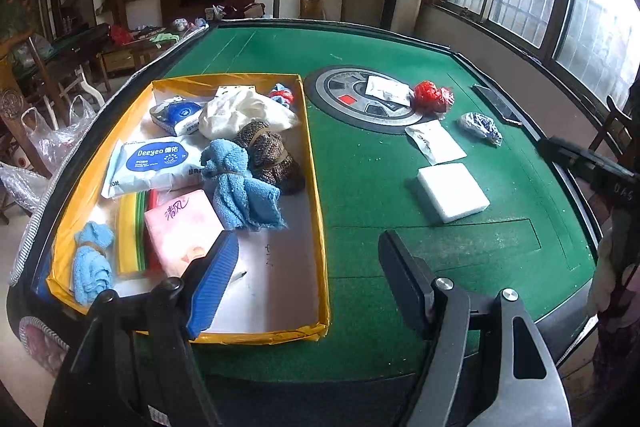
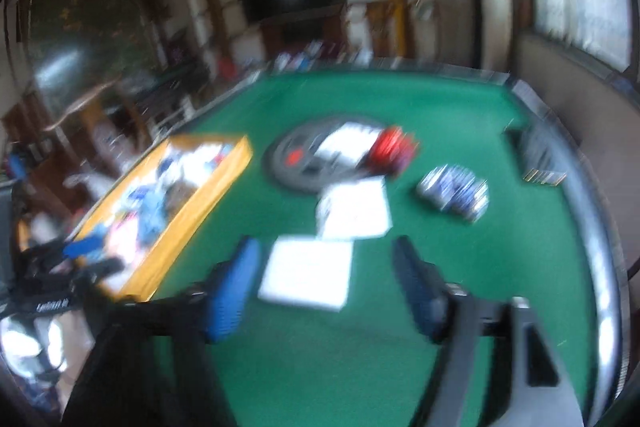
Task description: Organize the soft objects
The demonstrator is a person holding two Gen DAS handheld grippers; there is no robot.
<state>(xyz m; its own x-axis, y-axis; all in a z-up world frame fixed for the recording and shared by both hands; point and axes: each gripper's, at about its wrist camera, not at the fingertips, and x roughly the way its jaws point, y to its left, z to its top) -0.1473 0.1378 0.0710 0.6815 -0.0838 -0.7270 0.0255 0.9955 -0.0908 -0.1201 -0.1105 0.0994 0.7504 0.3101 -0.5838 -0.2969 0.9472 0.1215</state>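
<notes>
A yellow-rimmed box [image 1: 316, 163] on the green table holds several soft things: blue towels [image 1: 240, 183], a brown mesh bundle [image 1: 272, 155], a white cloth [image 1: 240, 111], wipes packs [image 1: 156, 163] and a pink tissue pack [image 1: 180, 227]. My left gripper [image 1: 308, 279] is open and empty over the box's near right corner. On the felt lie a white foam block [image 1: 452, 191], a white pouch [image 1: 436, 141], a blue-white bundle [image 1: 480, 127] and a red bag [image 1: 432, 97]. The right wrist view is blurred; my right gripper [image 2: 326, 291] is open, just short of the foam block [image 2: 306, 273].
A grey round centre panel [image 1: 360, 103] carries a white packet [image 1: 390, 90]. A dark phone-like slab [image 1: 496, 103] lies near the right rim. The table's raised edge [image 1: 576, 195] curves along the right. Chairs and bags stand left of the table. The right gripper shows at the right edge [image 1: 580, 159].
</notes>
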